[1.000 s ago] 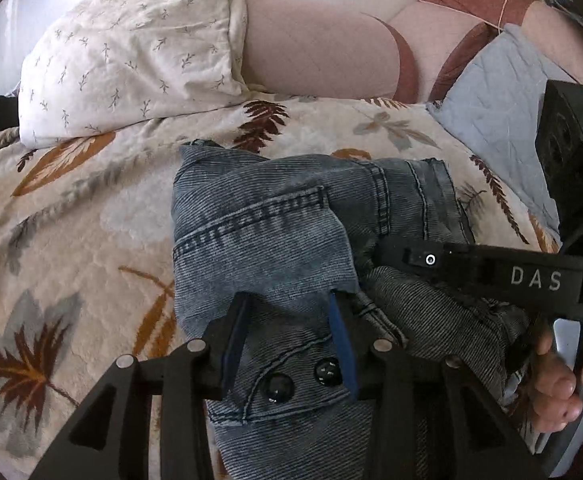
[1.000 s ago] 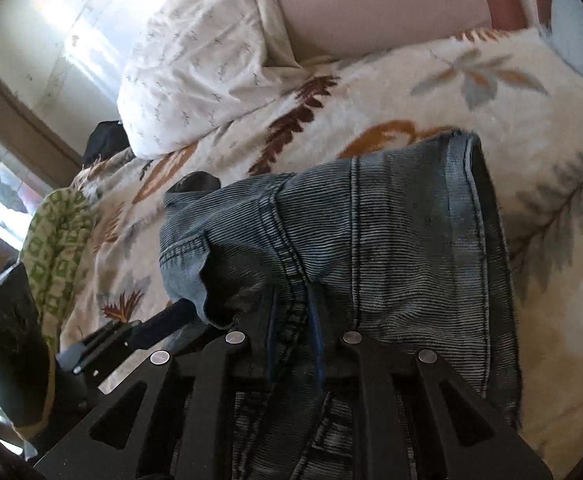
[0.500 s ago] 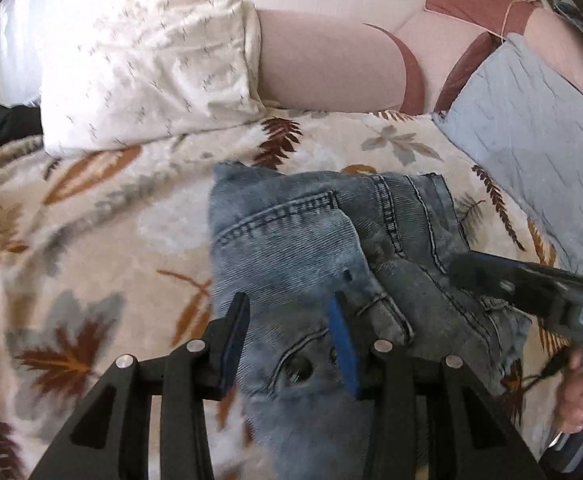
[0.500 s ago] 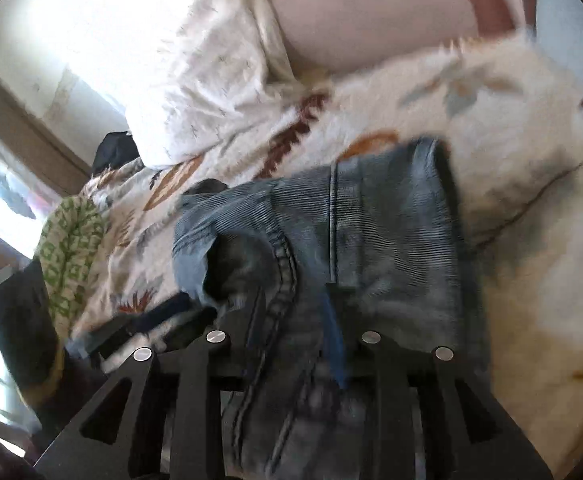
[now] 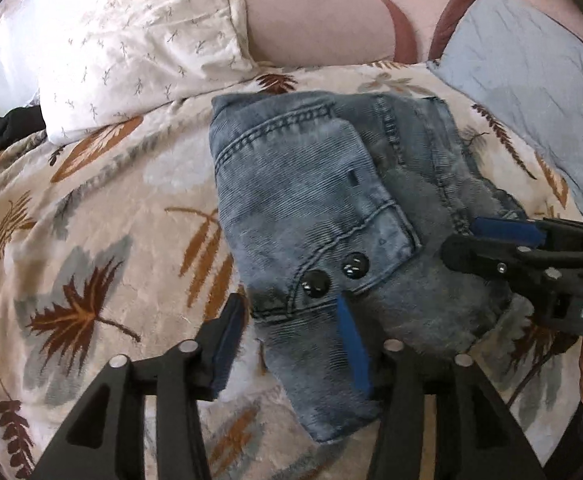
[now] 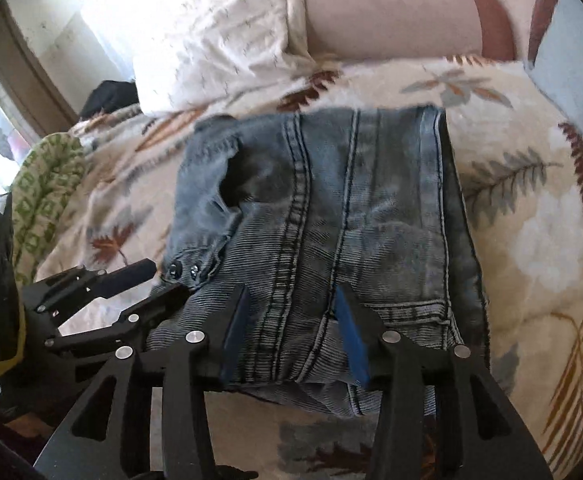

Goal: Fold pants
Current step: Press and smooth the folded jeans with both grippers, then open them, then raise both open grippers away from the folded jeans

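Note:
The blue denim pants [image 5: 323, 208] lie folded into a compact bundle on the leaf-print blanket [image 5: 91, 240], two dark buttons facing up. They also show in the right wrist view [image 6: 331, 216]. My left gripper [image 5: 291, 320] is open and empty, just above the bundle's near left edge. My right gripper [image 6: 291, 312] is open and empty, its fingers spread over the bundle's near edge. The right gripper also shows in the left wrist view [image 5: 503, 240] at the bundle's right side. The left gripper shows in the right wrist view [image 6: 147, 280] at the bundle's left.
A white patterned pillow [image 5: 139, 48] and a pink headboard cushion [image 5: 315, 20] lie behind the pants. A light blue pillow [image 5: 523, 80] is at the right. A green patterned cloth [image 6: 43, 184] and a dark garment [image 6: 109, 98] lie at the left.
Both grippers have opened, let go of the pants and pulled back. The folded bundle now rests on the blanket on its own.

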{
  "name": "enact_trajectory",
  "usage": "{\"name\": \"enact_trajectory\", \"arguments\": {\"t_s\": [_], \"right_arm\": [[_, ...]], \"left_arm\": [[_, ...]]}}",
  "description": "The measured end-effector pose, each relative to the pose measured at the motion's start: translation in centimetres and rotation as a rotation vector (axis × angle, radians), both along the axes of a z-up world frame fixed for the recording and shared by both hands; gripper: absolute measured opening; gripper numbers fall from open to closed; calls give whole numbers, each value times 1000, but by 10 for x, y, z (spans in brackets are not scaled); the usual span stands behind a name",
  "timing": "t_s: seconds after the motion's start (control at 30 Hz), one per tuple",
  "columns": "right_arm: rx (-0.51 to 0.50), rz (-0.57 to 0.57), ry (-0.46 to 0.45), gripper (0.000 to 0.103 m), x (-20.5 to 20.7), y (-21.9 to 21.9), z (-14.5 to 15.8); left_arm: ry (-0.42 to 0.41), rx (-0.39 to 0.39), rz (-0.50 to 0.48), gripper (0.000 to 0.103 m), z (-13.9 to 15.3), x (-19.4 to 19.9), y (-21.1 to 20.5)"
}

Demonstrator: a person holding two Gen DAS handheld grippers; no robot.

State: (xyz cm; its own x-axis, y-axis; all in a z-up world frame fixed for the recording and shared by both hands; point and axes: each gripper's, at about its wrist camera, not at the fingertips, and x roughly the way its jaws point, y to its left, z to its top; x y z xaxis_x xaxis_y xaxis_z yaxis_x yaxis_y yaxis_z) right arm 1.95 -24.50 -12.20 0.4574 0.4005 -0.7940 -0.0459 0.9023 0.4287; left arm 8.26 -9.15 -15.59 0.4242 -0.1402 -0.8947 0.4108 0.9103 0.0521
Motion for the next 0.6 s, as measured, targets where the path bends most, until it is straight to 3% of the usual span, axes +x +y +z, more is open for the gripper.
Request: {"name": "enact_trajectory", "arguments": {"t_s": [0.2,0.4,0.6], "right_arm": [[14,-9,18,53,4,-5,-14],[0,-9,-15,56,1,-1,-11],[2,-23,-53,66,-9,-2,9]], "left_arm": [[11,-6,73,83,-8,10,9],[-25,0,144,96,-1,4,16],[-91,-57,212,98,35,-12,29]]}}
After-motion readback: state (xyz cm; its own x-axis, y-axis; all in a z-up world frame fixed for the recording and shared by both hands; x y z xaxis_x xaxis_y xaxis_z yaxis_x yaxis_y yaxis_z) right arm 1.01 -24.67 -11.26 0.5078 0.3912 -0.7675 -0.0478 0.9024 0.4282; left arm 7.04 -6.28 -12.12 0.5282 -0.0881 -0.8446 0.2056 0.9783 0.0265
